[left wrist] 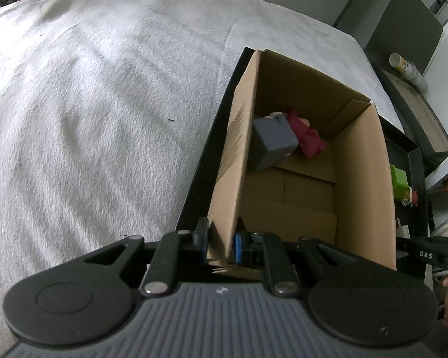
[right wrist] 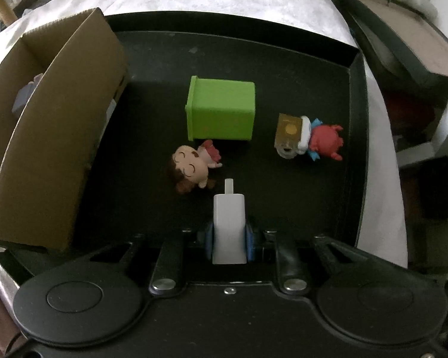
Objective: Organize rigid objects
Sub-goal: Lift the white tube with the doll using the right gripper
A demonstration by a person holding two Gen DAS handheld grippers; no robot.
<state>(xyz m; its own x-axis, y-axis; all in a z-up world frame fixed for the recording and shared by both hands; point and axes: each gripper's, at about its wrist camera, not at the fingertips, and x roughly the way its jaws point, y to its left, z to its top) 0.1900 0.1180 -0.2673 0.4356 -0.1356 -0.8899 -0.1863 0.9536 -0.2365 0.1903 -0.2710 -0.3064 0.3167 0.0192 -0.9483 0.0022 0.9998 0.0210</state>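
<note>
My left gripper (left wrist: pixel 221 246) is shut on the near left wall of an open cardboard box (left wrist: pixel 239 155) that stands in a black tray (left wrist: pixel 200 164). Inside the box lie a grey block (left wrist: pixel 273 141) and a dark pink figure (left wrist: pixel 309 137). My right gripper (right wrist: pixel 229 238) is shut on a white bottle-shaped piece (right wrist: pixel 228 226) and holds it above the tray (right wrist: pixel 355 119). On the tray floor lie a green bin (right wrist: pixel 221 112), a brown-haired doll (right wrist: pixel 192 170) and a red and gold figure (right wrist: pixel 307 138). The box (right wrist: pixel 53 137) is at the left.
The tray rests on a grey-white blanket (left wrist: pixel 89 104). A dark box lid with a cup (right wrist: pixel 403 29) lies beyond the tray's right edge. The right gripper's arm (left wrist: pixel 433 253) shows at the lower right of the left wrist view.
</note>
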